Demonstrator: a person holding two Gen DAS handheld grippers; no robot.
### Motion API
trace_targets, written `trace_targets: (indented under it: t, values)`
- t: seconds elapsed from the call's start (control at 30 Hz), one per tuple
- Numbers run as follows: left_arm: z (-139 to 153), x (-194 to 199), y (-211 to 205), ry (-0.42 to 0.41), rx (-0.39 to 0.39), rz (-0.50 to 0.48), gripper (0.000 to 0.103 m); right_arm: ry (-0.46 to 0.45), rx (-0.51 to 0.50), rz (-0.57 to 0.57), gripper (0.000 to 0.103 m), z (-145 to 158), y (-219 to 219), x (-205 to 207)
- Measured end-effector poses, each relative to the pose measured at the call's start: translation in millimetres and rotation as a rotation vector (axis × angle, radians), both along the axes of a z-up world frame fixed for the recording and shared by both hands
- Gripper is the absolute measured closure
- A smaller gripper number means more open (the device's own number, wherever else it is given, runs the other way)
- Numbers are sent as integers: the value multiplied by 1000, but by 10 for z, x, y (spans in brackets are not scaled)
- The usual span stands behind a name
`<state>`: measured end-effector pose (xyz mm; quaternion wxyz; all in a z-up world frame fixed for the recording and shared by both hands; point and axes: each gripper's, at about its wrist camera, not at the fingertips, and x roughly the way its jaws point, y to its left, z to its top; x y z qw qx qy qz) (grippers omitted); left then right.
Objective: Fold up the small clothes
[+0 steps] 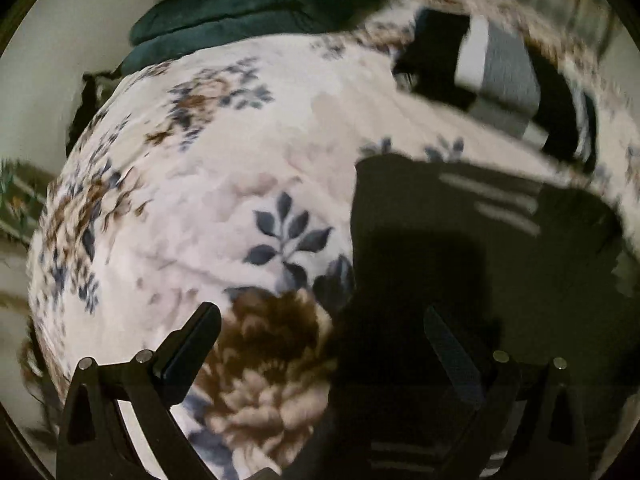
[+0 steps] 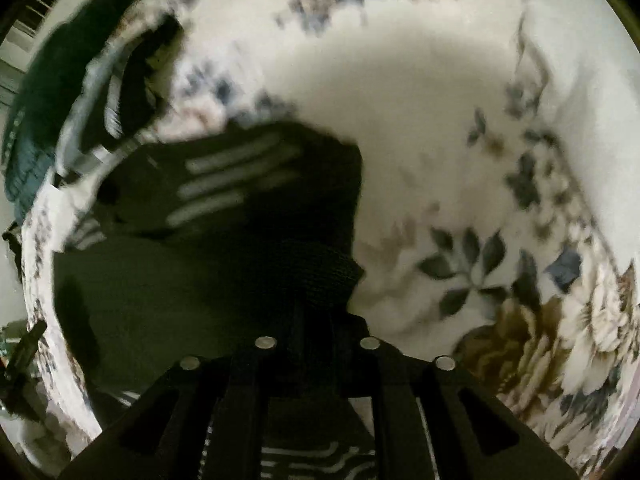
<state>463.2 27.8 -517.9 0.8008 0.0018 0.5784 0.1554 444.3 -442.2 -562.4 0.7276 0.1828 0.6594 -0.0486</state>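
Observation:
A dark garment with pale stripes [image 1: 480, 260] lies on a floral blanket [image 1: 240, 140]. My left gripper [image 1: 322, 314] hangs open just above the garment's left edge, one finger over the blanket and the other over the dark cloth, with nothing pinched. In the right wrist view the same garment [image 2: 180, 280] fills the lower left. My right gripper [image 2: 316, 300] points steeply down with its fingers close together. A bunched fold of the dark cloth sits between their tips. Both views are blurred by motion.
A stack of folded black, white and grey clothes [image 1: 496, 76] rests at the far side of the blanket, also visible as the folded stack [image 2: 116, 92]. A dark green cushion [image 1: 260, 0] lies beyond the blanket's edge. Bare floral blanket [image 2: 440, 120] stretches to the right of the garment.

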Motion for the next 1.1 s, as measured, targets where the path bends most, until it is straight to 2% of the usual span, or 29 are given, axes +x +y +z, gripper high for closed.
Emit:
trace_targets:
  t: [0.03, 0.1, 0.2, 0.3, 0.37, 0.43, 0.5, 0.6, 0.7, 0.87, 0.97, 1.1]
  values:
    - [-76, 45, -27, 23, 21, -16, 0, 21, -7, -18, 76, -38, -44, 12]
    - [-176, 112, -74, 49, 63, -44, 0, 0, -19, -80, 60, 33, -140, -7]
    - [-222, 133, -99, 52, 71, -61, 0, -117, 34, -115, 53, 298, -129, -86]
    - [-312, 157, -93, 75, 57, -62, 0, -152, 51, 6, 51, 334, 170, -66]
    - [-371, 164, -87, 91, 41, -62, 0, -81, 26, 92, 51, 101, 396, 14]
    - [-354, 158, -99, 95, 39, -66, 0, -9, 8, 106, 51, -204, 474, 77]
    - [-235, 117, -137, 78, 21, -88, 0, 35, 8, 92, 51, -345, 446, 106]
    - [-17, -3, -225, 47, 8, -126, 0, 6, 22, 74, 49, -129, 383, 50]
    - [237, -266, -369, 41, -46, -162, 0, -7, 31, 48, 35, 221, 278, -208]
    - [550, -915, -1012, 72, -129, -326, 0, 46, 55, -10, 35, 724, 24, -917]
    - [561, -1330, -1511, 141, -171, -434, 0, 85, 59, -38, 35, 952, -229, -1333]
    - [360, -2014, -2280, 246, -228, -557, 0, 132, 54, -64, 35, 1048, -582, -1844]
